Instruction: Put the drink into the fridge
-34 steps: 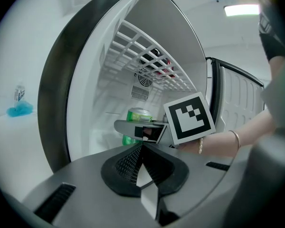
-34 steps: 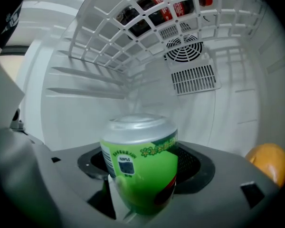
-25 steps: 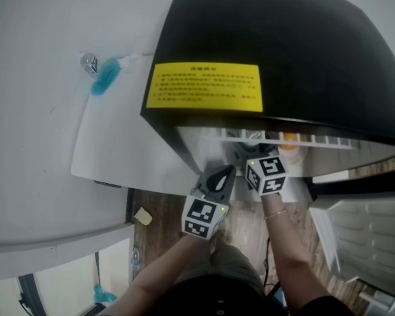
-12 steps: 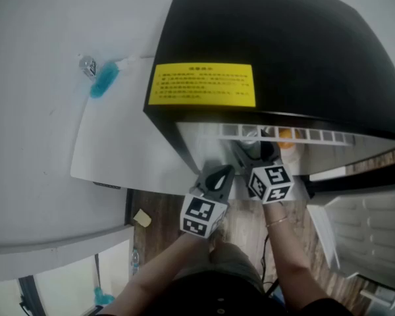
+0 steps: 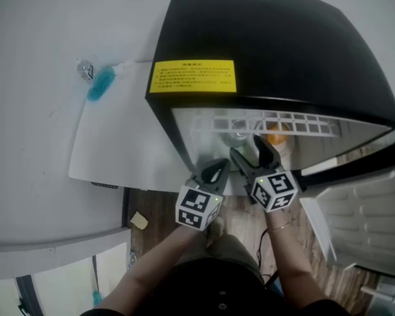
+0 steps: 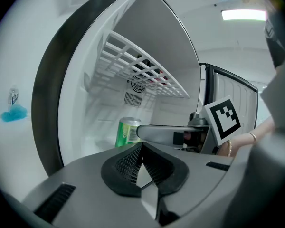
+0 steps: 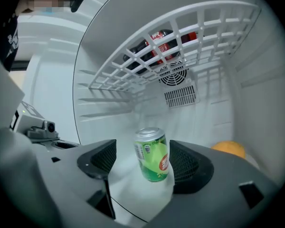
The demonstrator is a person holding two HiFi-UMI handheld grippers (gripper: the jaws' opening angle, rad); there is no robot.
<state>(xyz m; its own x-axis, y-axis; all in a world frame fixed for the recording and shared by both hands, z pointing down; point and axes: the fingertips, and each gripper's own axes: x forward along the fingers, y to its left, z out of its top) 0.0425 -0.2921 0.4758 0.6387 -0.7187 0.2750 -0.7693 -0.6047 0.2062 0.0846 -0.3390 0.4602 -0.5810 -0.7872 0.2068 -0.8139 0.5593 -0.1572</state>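
1. The fridge is open, its door swung out to the right.
2. The can stands upright on the fridge floor, below the wire shelf.
3. The right gripper reaches into the fridge with its jaws wide apart. The can is between their tips, clear of the left pad and ungripped.
4. The left gripper waits just outside the opening beside the right one, its jaws closed on nothing.
5. An orange lies to the can's right.
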